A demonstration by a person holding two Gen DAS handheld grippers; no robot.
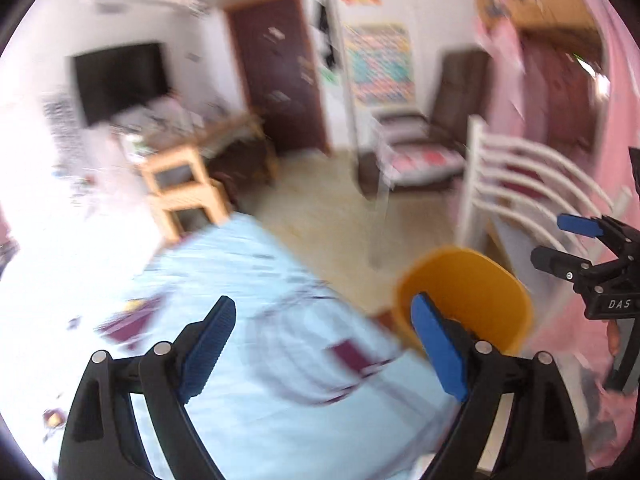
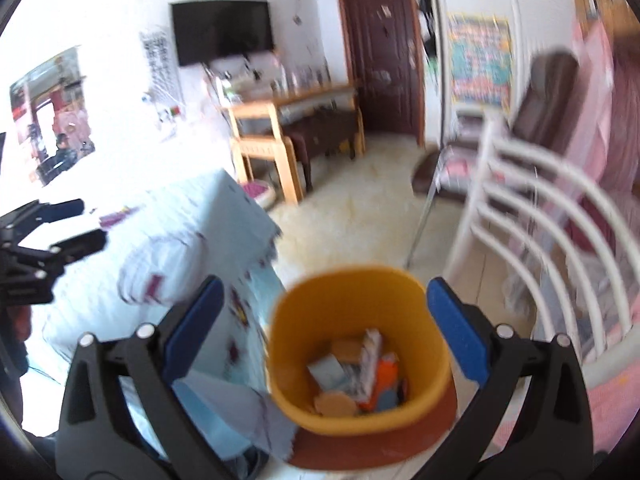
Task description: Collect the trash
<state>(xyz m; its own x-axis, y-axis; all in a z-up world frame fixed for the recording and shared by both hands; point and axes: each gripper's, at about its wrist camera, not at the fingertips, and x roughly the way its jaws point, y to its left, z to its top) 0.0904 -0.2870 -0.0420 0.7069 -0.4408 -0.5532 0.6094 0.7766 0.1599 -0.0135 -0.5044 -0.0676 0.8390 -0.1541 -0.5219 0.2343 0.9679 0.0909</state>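
An orange bin (image 2: 356,308) stands on the floor beside a table with a light blue cloth (image 2: 188,248). Several pieces of trash (image 2: 356,376) lie inside it: paper, cardboard discs and an orange scrap. My right gripper (image 2: 324,320) is open and empty, held above the bin. My left gripper (image 1: 324,344) is open and empty above the blue cloth (image 1: 248,320); the bin (image 1: 476,292) shows just right of it. The right gripper (image 1: 568,244) also appears at the right edge of the left wrist view, and the left gripper (image 2: 80,224) at the left edge of the right wrist view.
A white slatted chair (image 2: 532,216) stands right of the bin. A brown armchair (image 2: 532,120) is behind it, wooden stools (image 2: 268,148) and a desk further back. A dark door (image 2: 380,52) and a wall TV (image 2: 220,28) are at the far wall. Cream tiled floor (image 2: 356,208) lies between.
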